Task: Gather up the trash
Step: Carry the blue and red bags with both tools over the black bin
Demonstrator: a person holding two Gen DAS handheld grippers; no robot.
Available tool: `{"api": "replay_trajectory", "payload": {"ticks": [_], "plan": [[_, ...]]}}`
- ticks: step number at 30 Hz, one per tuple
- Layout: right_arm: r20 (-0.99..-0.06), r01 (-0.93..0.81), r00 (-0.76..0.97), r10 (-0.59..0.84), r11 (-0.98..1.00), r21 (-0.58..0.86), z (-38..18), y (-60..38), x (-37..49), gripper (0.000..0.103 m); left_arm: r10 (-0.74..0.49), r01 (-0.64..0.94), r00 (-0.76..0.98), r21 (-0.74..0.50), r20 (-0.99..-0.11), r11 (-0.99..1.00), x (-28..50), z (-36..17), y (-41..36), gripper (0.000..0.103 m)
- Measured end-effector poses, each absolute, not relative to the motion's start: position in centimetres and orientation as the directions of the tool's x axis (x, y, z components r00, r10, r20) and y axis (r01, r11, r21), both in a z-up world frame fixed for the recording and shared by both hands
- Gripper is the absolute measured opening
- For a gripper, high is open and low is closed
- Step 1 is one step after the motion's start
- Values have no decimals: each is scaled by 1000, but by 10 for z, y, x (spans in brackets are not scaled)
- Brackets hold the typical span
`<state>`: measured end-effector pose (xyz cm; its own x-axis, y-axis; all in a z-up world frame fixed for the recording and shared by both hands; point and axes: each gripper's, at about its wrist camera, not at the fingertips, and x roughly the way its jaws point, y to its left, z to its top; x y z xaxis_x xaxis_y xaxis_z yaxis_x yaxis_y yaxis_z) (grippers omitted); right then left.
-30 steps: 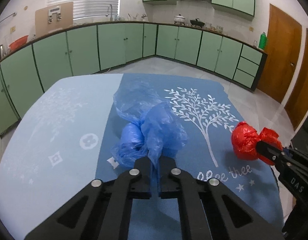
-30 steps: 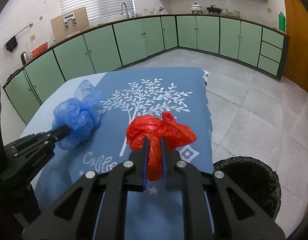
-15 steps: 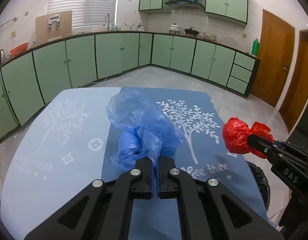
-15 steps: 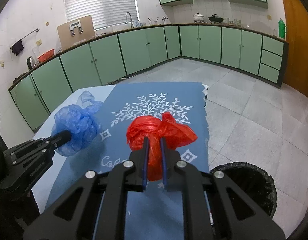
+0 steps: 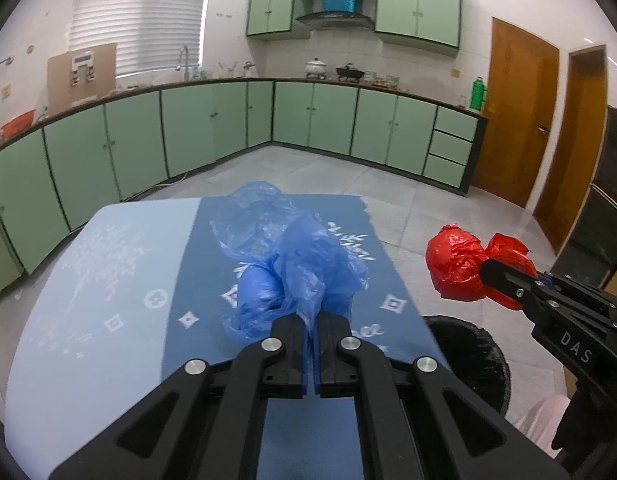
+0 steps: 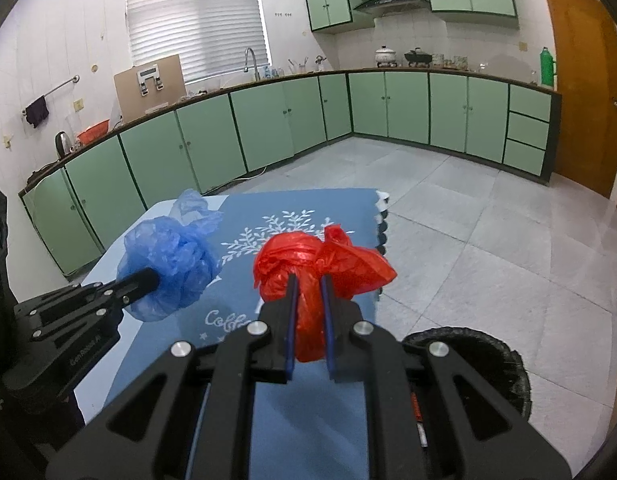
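A kitchen with green cabinets (image 5: 316, 120) along two walls and a grey tiled floor (image 6: 468, 208) fills both views. In the foreground stands a table (image 5: 108, 280) under a blue cloth, light on one side, darker with white tree print on the other. Just beside its right edge, on the floor, sits a black bin (image 6: 492, 356) with a dark liner — its rim shows low in both views.

The left gripper (image 5: 312, 320) is clamped on a crumpled blue bag (image 5: 292, 256), a thin fold of plastic pinched between its nearly touching fingers; the bag hangs above the darker part of the cloth, clear of it. The right gripper (image 6: 308, 280) is closed on a red bag (image 6: 308, 260), its neck squeezed between the blue pads, the knotted bulk sticking out ahead. From the left wrist the red bag (image 5: 464, 264) hangs past the table's right edge — above the floor, near the bin (image 5: 468, 356) but not inside it.
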<state>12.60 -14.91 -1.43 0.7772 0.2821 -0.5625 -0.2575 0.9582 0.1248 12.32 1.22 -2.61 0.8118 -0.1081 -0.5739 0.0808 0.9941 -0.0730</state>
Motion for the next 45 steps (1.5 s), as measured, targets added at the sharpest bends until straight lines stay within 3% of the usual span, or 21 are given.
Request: {"api": "replay_trajectory", "payload": {"ticks": [28,45], "plan": [[-581,50,814,8,995,83,-37,-290,92,10,-404,430,717,-96,-567,898,137,-40,-130,2],[-651,127,759,-26,986,109,-83,-326,99,10,-434,510,617,-87,-656,856,167,-90,-193,2]]}}
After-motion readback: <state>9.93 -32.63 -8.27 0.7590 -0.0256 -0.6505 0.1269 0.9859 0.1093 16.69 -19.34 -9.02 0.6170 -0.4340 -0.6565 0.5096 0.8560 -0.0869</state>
